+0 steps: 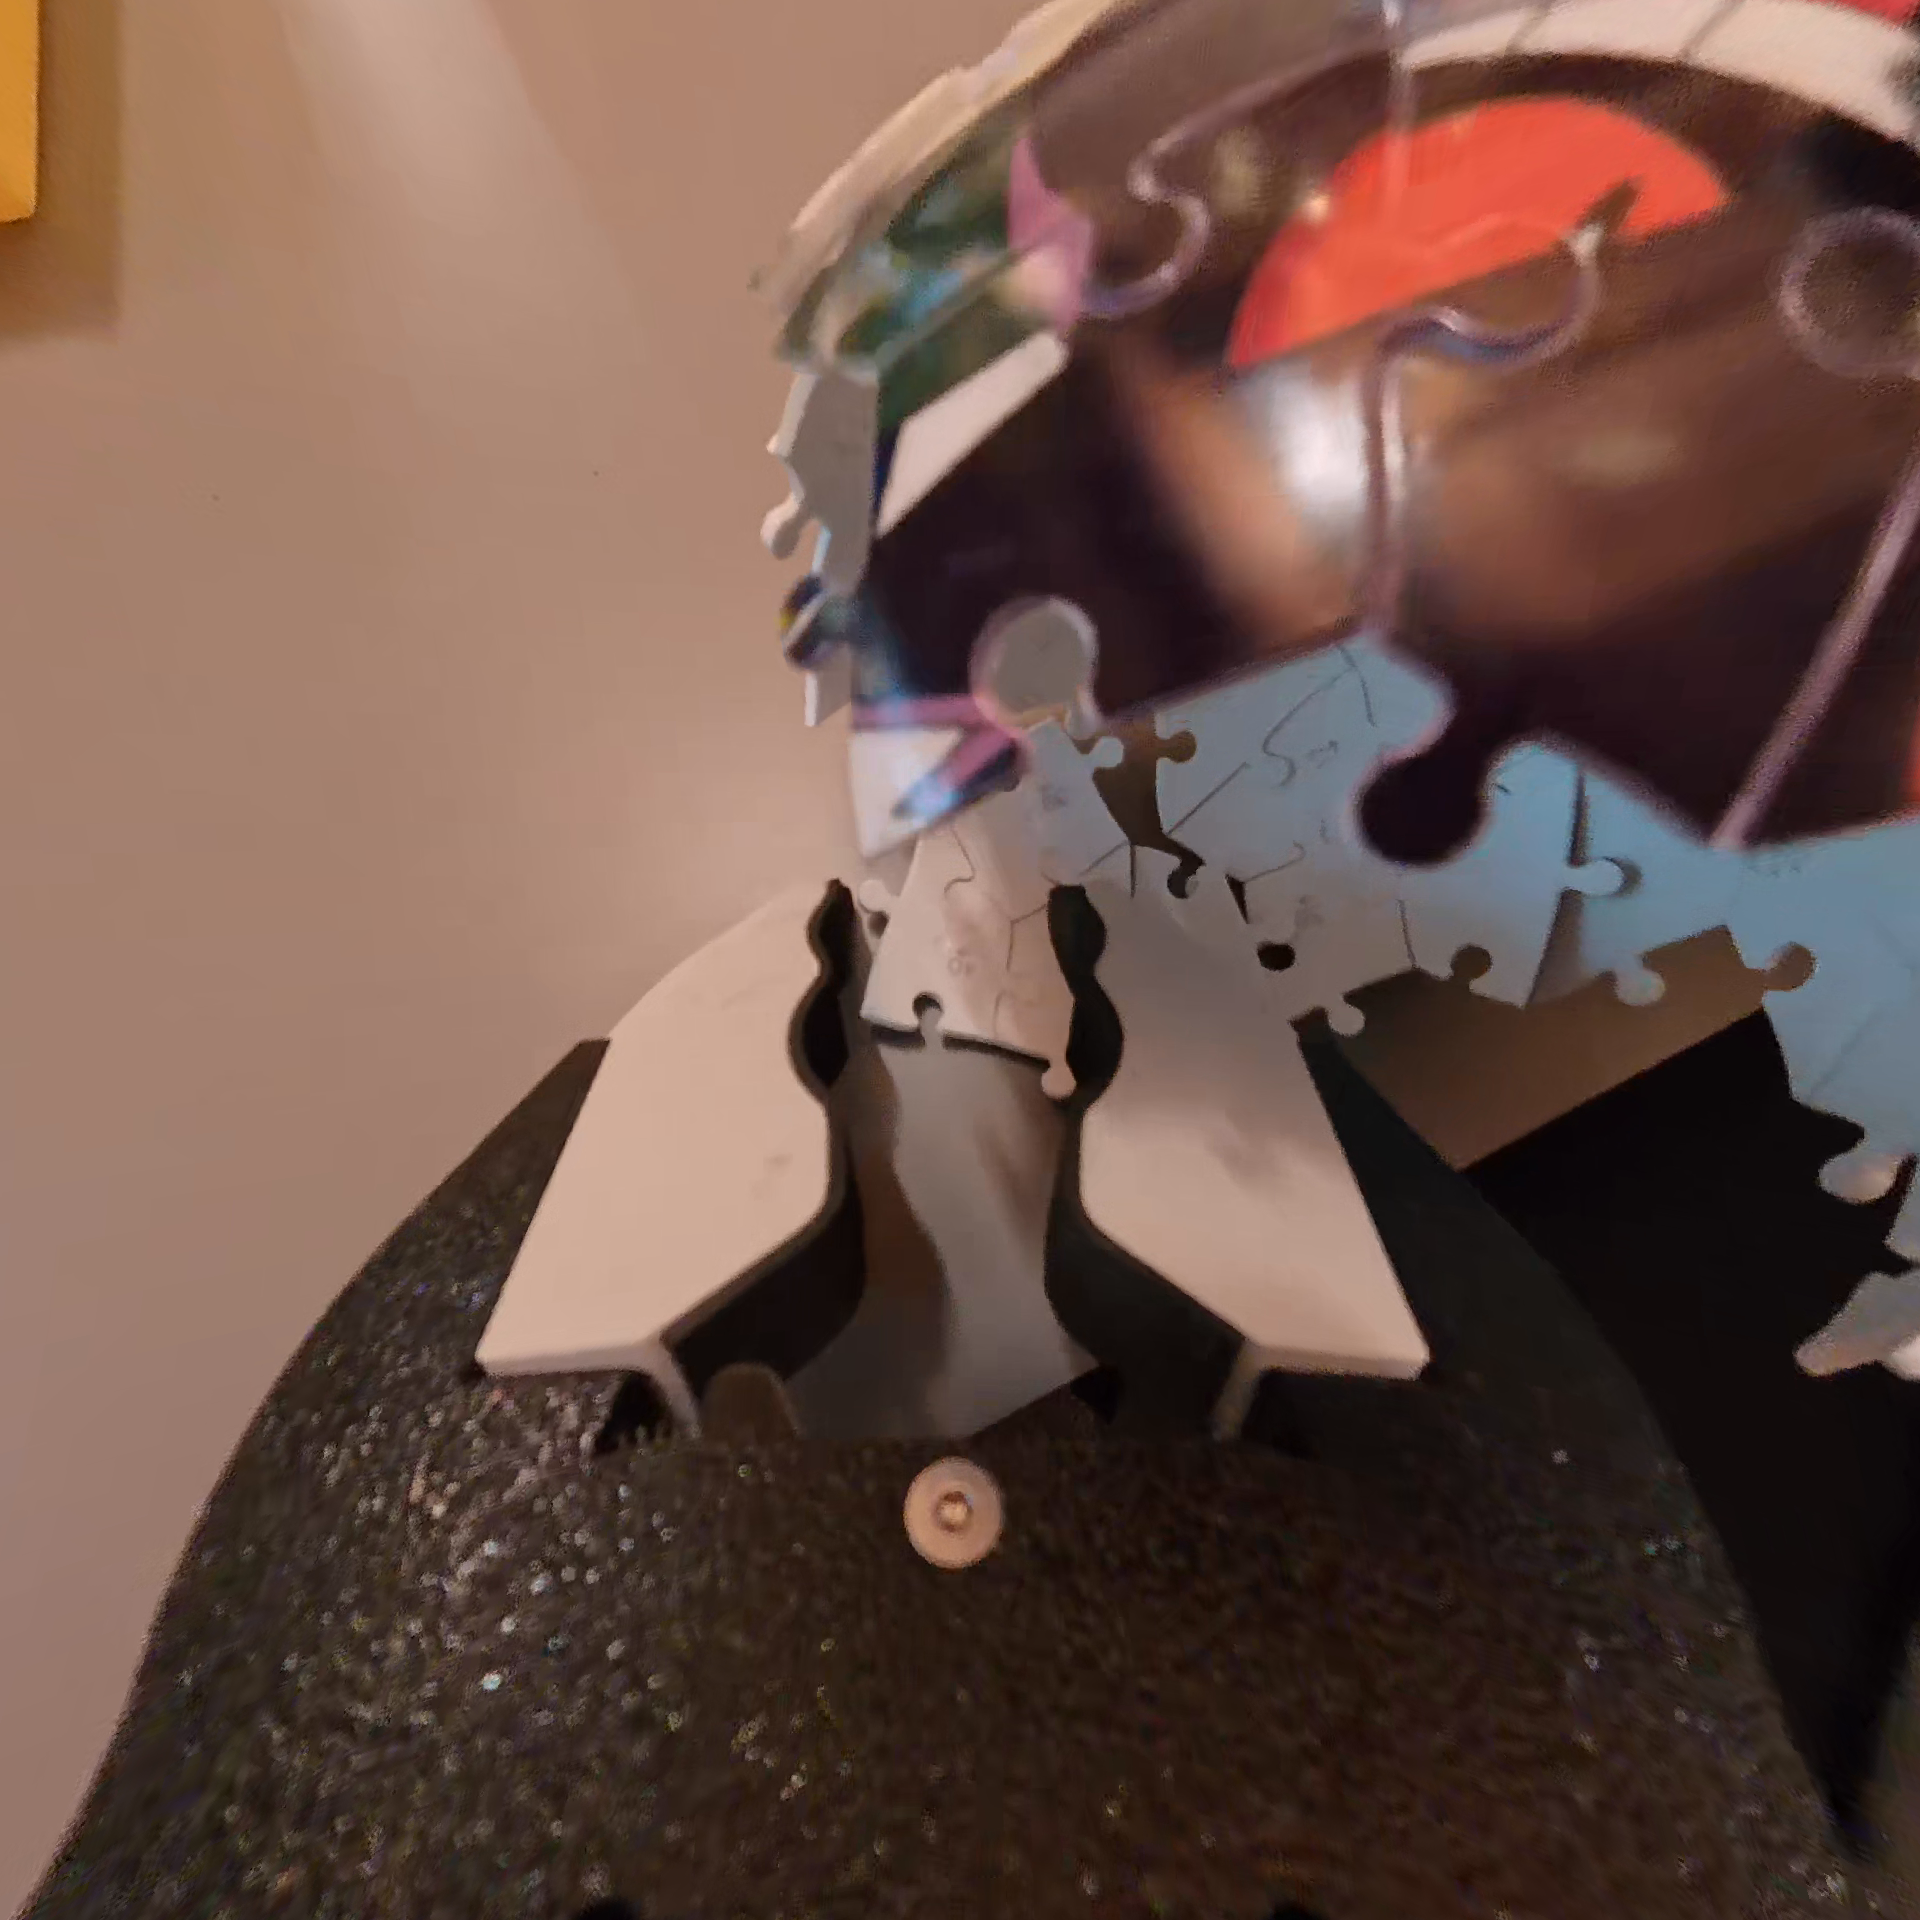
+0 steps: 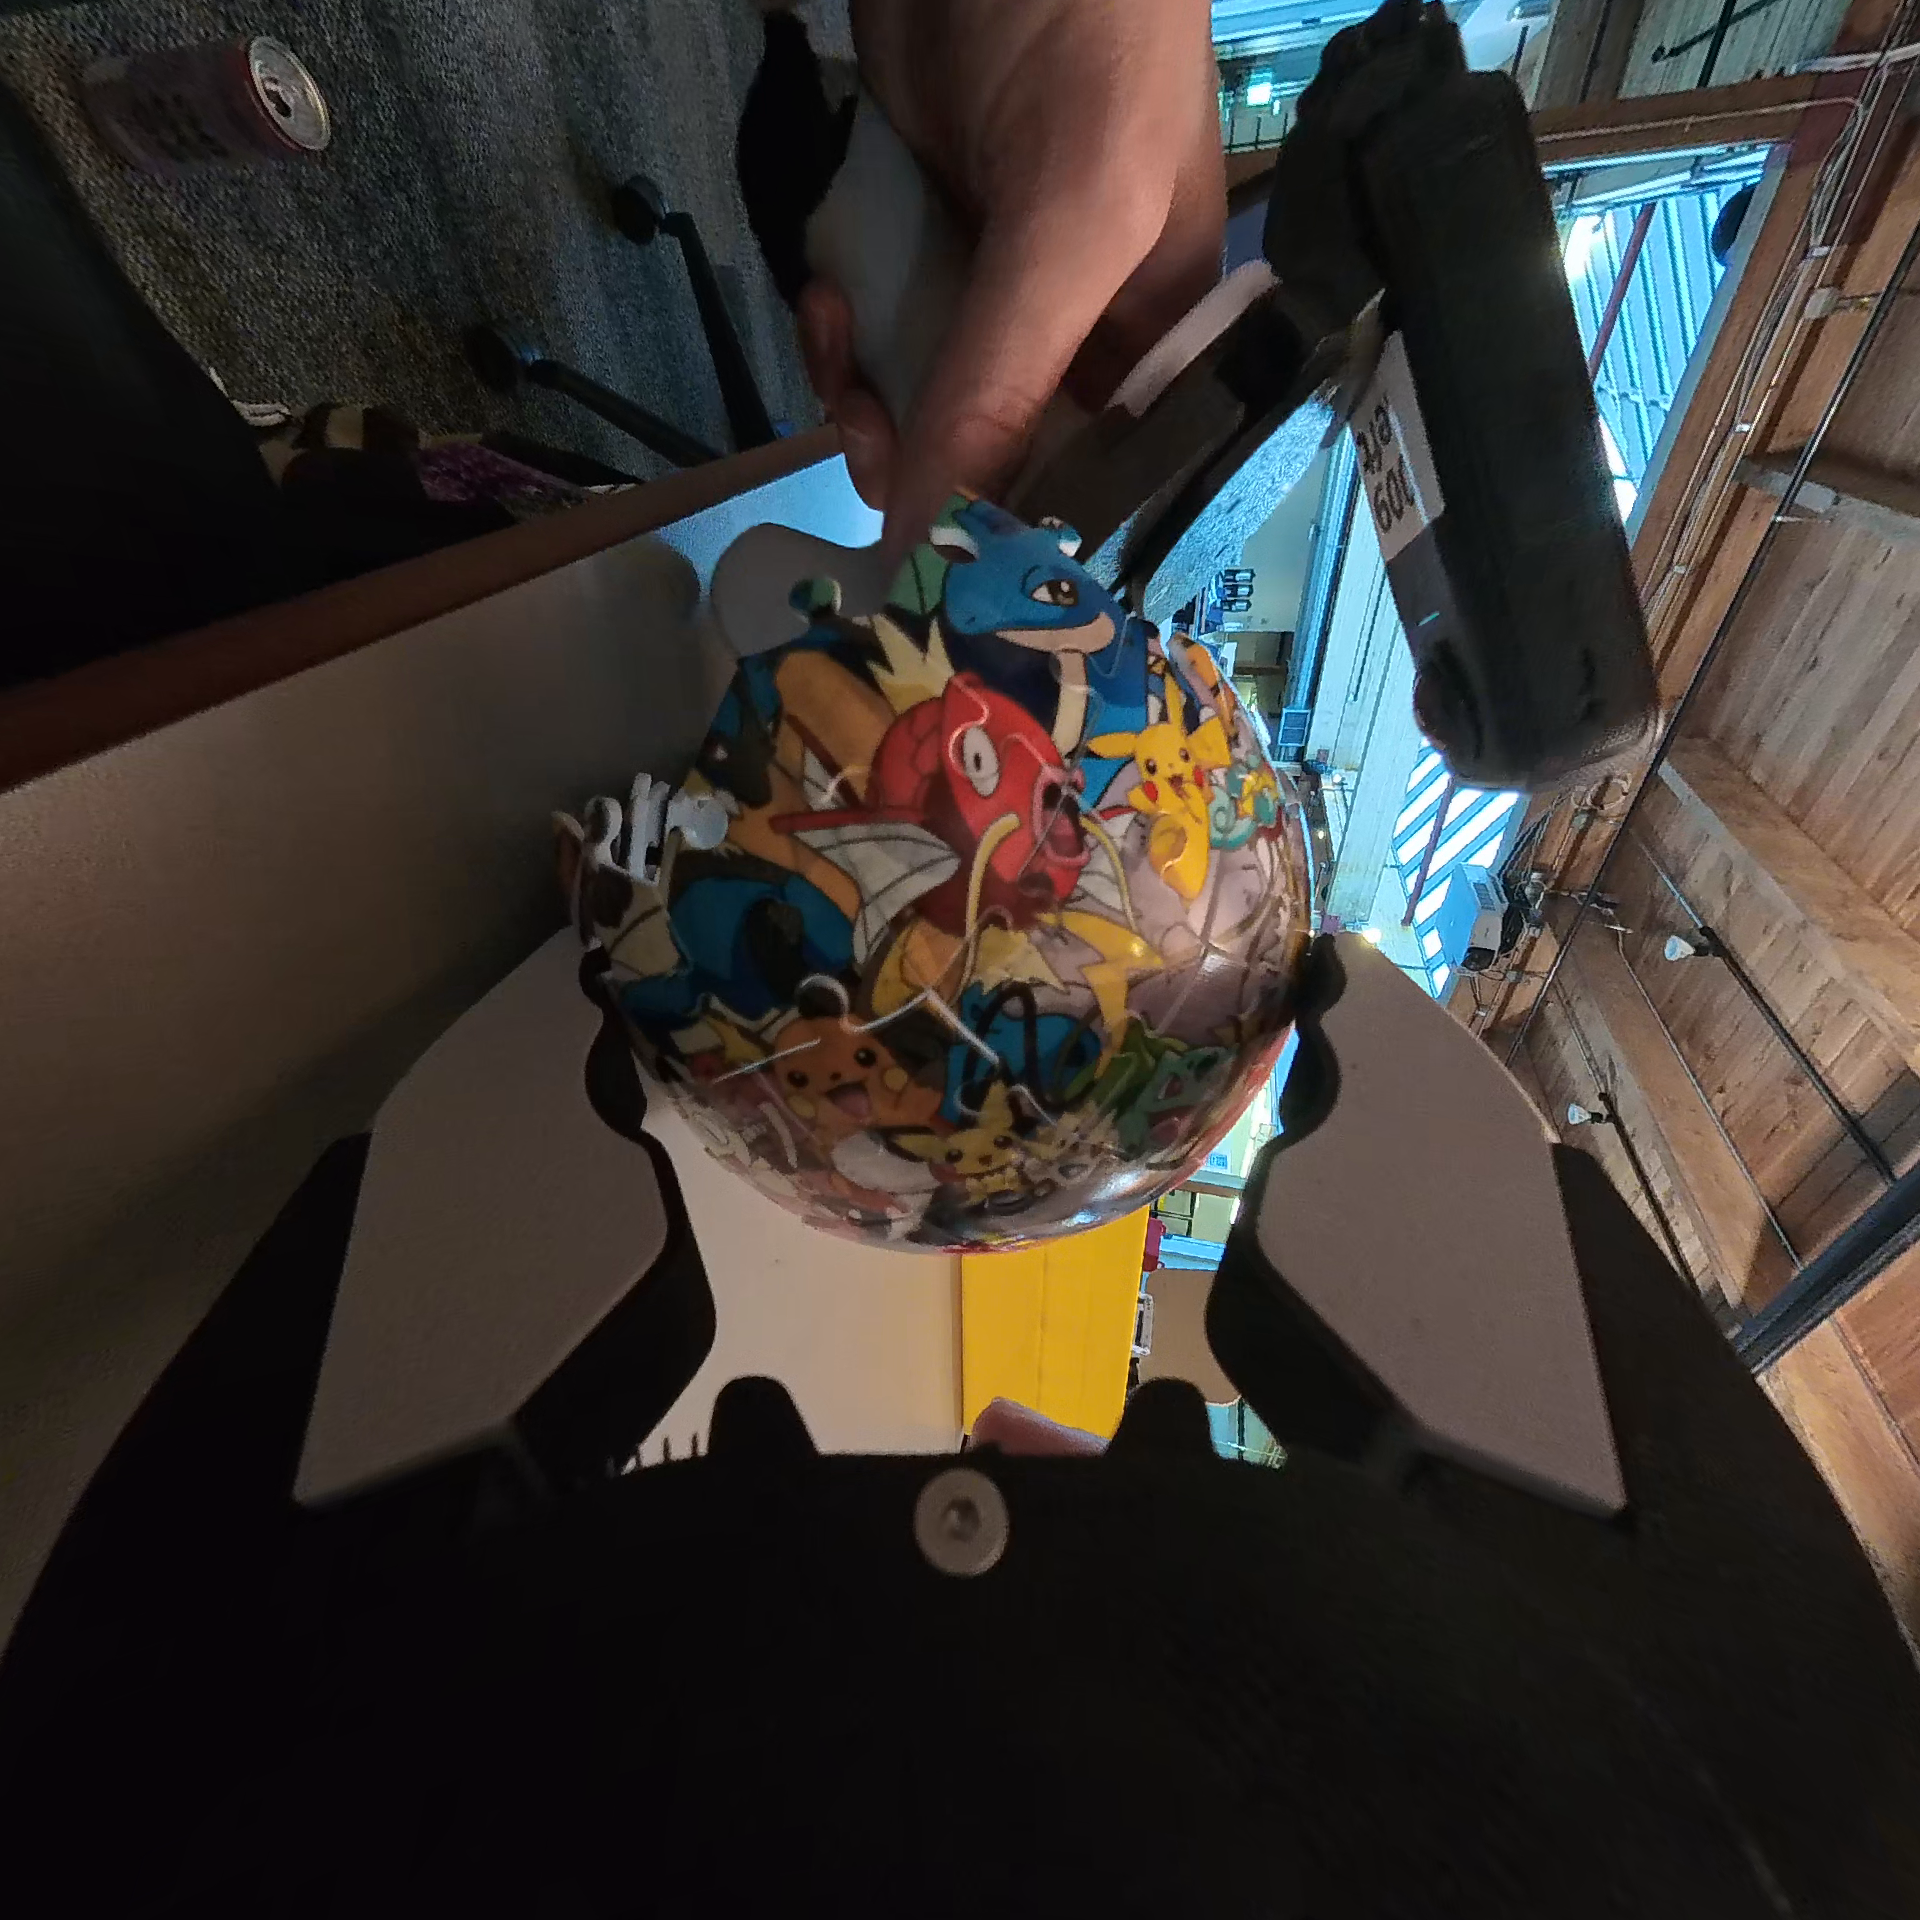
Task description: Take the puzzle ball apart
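Observation:
The puzzle ball is a glossy sphere printed with colourful cartoon creatures. My right gripper is shut on it, one finger on each side, and holds it in the air. Its far side is broken open, with loose grey piece backs sticking out at the left. In the left wrist view I look into the open shell at grey piece backs and jagged edges. My left gripper is shut on puzzle pieces at the shell's broken edge. The left gripper's black body and a person's hand are above the ball.
A white partition wall is behind the ball, with a yellow panel and a wooden edge. A drinks can and a chair base are on grey carpet. Wooden beams are at the right.

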